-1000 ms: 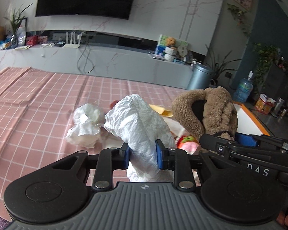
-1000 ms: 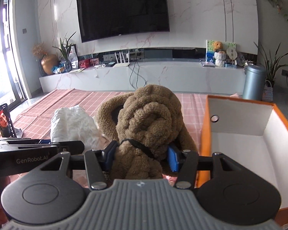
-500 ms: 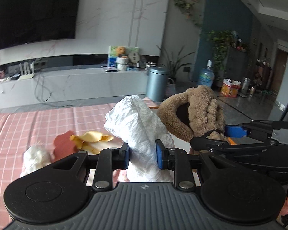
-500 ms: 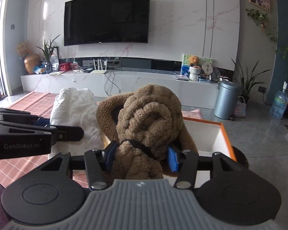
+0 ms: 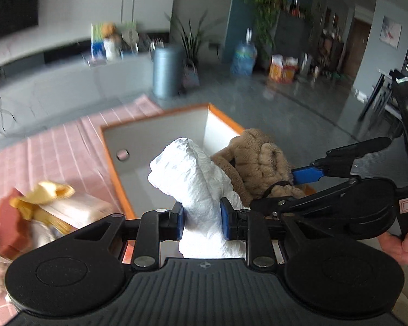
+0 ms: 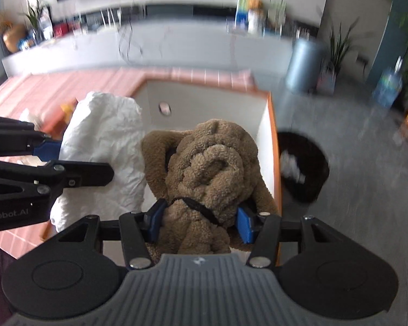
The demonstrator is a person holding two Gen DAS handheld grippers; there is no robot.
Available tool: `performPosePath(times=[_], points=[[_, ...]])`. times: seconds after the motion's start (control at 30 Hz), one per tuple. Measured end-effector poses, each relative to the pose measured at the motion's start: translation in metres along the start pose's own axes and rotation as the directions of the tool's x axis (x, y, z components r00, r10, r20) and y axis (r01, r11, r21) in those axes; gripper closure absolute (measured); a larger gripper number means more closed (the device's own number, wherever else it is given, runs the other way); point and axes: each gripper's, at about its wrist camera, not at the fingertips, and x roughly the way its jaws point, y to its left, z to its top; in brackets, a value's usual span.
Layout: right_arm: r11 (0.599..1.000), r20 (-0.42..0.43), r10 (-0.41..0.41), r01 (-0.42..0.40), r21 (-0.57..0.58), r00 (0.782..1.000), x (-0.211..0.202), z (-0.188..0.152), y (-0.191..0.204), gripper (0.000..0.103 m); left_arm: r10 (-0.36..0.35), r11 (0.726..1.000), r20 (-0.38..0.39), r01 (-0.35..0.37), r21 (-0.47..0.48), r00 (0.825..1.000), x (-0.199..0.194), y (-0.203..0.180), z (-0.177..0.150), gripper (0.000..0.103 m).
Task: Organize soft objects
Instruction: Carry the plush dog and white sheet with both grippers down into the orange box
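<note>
My left gripper (image 5: pixel 201 218) is shut on a crumpled white soft bundle (image 5: pixel 195 179) and holds it over the near edge of the orange-rimmed white box (image 5: pixel 114 174). My right gripper (image 6: pixel 198 222) is shut on a brown plush toy (image 6: pixel 209 168) and holds it above the inside of the same box (image 6: pixel 270 125). The white bundle (image 6: pixel 106 146) hangs just left of the plush in the right wrist view, with the left gripper (image 6: pixel 54 160) beside it. The right gripper (image 5: pixel 307 187) and plush (image 5: pixel 261 163) show at the right of the left wrist view.
A pink checked cloth (image 5: pixel 46 152) covers the table left of the box. Yellow and red soft items (image 5: pixel 40 201) lie on it near the box's left wall. Beyond are a grey bin (image 5: pixel 167 70), a low white cabinet and a dark round object (image 6: pixel 302 168) on the floor.
Both grippers have swung right and tilted down with their loads, from over the cloth to over the open box. The views are blurred by motion.
</note>
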Motion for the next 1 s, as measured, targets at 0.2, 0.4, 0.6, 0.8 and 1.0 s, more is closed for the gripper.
performPosePath(times=[0.2, 0.4, 0.6, 0.8, 1.0], points=[[0.999, -0.166, 0.038, -0.043, -0.026, 0.985, 0.042, 0.006, -0.013, 0.05, -0.029, 0.999, -0.163, 0.034, 0.03, 0.986, 0.048, 0.001, 0.004, 0.074], [0.988, -0.238, 0.007, -0.043, -0.147, 0.971, 0.06, 0.007, 0.001, 0.049, 0.009, 0.995, -0.298, 0.02, 0.094, 0.955, 0.078, -0.004, 0.001, 0.073], [0.979, -0.33, -0.001, -0.066, -0.193, 0.944, 0.072, 0.008, 0.013, 0.046, 0.054, 0.986, -0.355, 0.007, 0.167, 0.933, 0.085, -0.012, -0.003, 0.069], [0.977, -0.366, -0.008, -0.071, -0.202, 0.931, 0.081, 0.007, 0.013, 0.044, 0.102, 0.971, -0.358, -0.015, 0.238, 0.928, 0.088, -0.02, -0.007, 0.058], [0.969, -0.361, -0.019, -0.071, -0.235, 0.932, 0.075, 0.004, 0.022, 0.038, 0.098, 0.971, -0.343, -0.014, 0.24, 0.934, 0.093, -0.014, 0.003, 0.049]])
